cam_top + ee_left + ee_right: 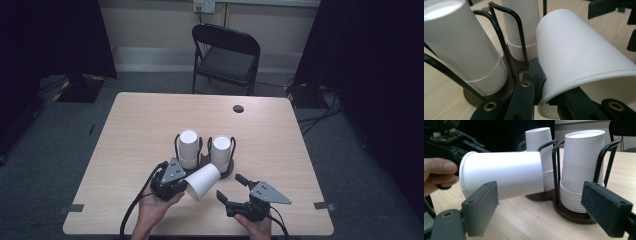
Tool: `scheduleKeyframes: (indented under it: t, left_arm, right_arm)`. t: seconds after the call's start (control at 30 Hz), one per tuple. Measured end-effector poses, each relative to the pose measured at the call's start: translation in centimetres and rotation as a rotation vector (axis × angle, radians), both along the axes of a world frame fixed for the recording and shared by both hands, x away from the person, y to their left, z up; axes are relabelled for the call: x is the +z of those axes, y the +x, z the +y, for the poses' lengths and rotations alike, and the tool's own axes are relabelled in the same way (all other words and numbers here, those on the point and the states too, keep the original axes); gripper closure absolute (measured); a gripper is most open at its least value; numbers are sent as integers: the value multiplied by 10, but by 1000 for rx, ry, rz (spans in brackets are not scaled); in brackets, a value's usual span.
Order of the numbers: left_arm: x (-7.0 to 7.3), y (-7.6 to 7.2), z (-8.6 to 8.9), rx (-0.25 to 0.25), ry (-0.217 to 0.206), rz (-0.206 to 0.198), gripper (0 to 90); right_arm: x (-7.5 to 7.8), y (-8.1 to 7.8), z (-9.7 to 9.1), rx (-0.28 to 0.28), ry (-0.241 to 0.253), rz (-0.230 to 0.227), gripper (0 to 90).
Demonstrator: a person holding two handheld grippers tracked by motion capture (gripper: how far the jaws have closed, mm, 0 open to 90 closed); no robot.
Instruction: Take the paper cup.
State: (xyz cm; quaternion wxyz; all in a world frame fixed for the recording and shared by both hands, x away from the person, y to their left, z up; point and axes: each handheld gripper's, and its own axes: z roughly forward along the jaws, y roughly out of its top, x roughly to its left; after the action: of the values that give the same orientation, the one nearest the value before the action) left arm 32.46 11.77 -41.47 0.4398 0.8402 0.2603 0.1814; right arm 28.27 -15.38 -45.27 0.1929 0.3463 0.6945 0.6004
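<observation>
Left gripper [184, 186] is clamped on the rim of a single white paper cup [203, 181], one jaw inside the mouth and one outside, as the left gripper view shows; the cup [584, 55] lies on its side in the air above the table [140, 125], its closed base pointing toward the cup holder [202, 159]. Right gripper [231, 187] sits just beside it, near the table's front edge, jaws spread wide with nothing between them; in the right gripper view its two pads frame the cup [501, 176] without touching it. The holder's two wire cages carry the left stack [188, 148] and right stack [221, 154] of upside-down cups, both upright. Risks, as I judge them: the grip is on thin paper wall alone, so the rim can crease or go oval under the pinch, and an oval rim will not seat cleanly over a stack. The cup hangs far out from the jaws, so a quick swing could let it pivot or slip free. Its base is near the black wire uprights [499, 37]; a careless turn could knock a stack askew or drag the light holder across the table. If the right gripper closes on the cup's side, it may crush it.
</observation>
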Motion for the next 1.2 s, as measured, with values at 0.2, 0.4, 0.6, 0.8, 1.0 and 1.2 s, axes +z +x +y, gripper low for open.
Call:
scheduleKeyframes:
  t: [0.2, 0.4, 0.6, 0.8, 1.0, 1.2]
  left_arm:
    - [1, 4, -4, -11, 35, 29, 865]
    - [7, 7, -9, -47, 119, 47, 863]
    - [8, 13, -14, -59, 151, 107, 863]
    - [8, 18, -16, -73, 185, 169, 864]
    - [8, 21, -18, -76, 209, 191, 863]
    - [8, 22, -22, -88, 230, 209, 863]
  right_arm:
    - [-3, -3, 6, 29, -84, -46, 170]
    - [-4, -7, 10, 24, -128, -104, 215]
    - [-6, -9, 16, 42, -194, -142, 200]
    - [-7, -11, 21, 73, -257, -154, 203]
    - [-10, -13, 29, 69, -336, -187, 168]
    - [-15, -15, 39, 78, -420, -225, 135]
